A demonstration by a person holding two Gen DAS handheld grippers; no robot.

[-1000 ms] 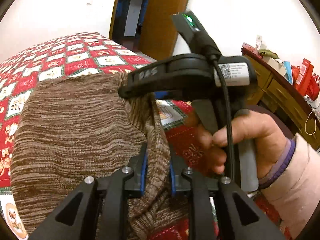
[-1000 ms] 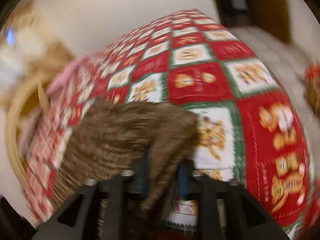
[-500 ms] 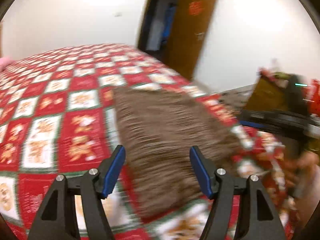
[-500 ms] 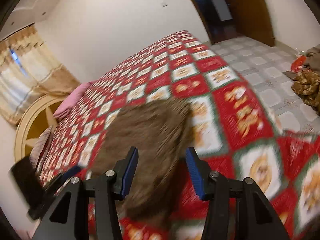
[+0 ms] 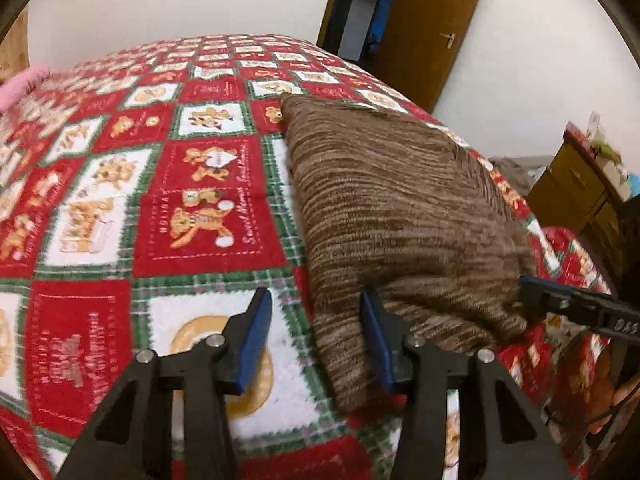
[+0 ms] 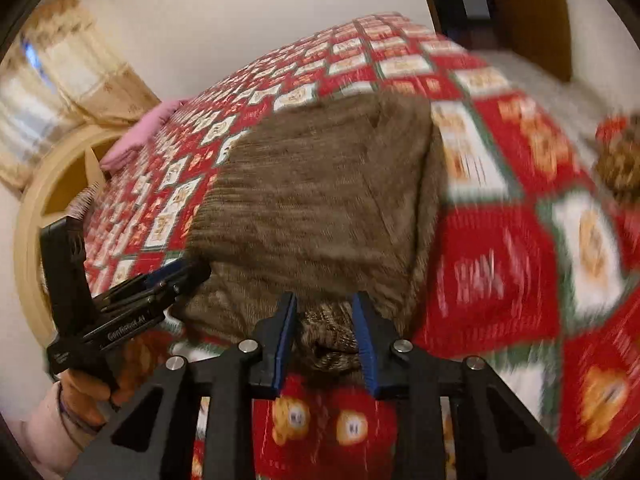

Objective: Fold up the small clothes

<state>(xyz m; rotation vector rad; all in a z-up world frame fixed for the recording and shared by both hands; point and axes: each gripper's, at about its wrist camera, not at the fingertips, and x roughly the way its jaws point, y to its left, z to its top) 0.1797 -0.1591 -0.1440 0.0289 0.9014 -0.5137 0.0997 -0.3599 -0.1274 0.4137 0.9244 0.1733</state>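
Bed (image 5: 208,208) under red, white and green bear-print quilt; white walls, brown door (image 5: 432,28) ajar at far end, wooden dresser (image 5: 580,196) at right edge of left wrist view. Cream curtain (image 6: 60,80) and pink pillow (image 6: 140,132) at head of bed in right wrist view.

Brown knit garment (image 5: 400,208) folded into rough rectangle, flat on quilt near foot-side edge of bed. Knit stripes across its width; one long folded edge facing door side.

Left tool (image 5: 316,344): jaws apart and closing. Left blue pad over bare quilt, right blue pad against near corner of garment; that corner between the pads, no pinch visible. Not gripping.

Right tool (image 6: 326,338): jaws closing, narrower gap. Bunched lump of knit at garment's near edge between the blue pads, fabric touching or nearly touching both; firm pinch not confirmable, heavy blur.

Right tool also visible at right margin of left wrist view (image 5: 532,292), tip at garment's other near corner. Left tool visible at left of right wrist view (image 6: 180,276), tip at garment edge, held by hand (image 6: 92,392) with pale sleeve.

Both tools at same short end of garment, one per corner.
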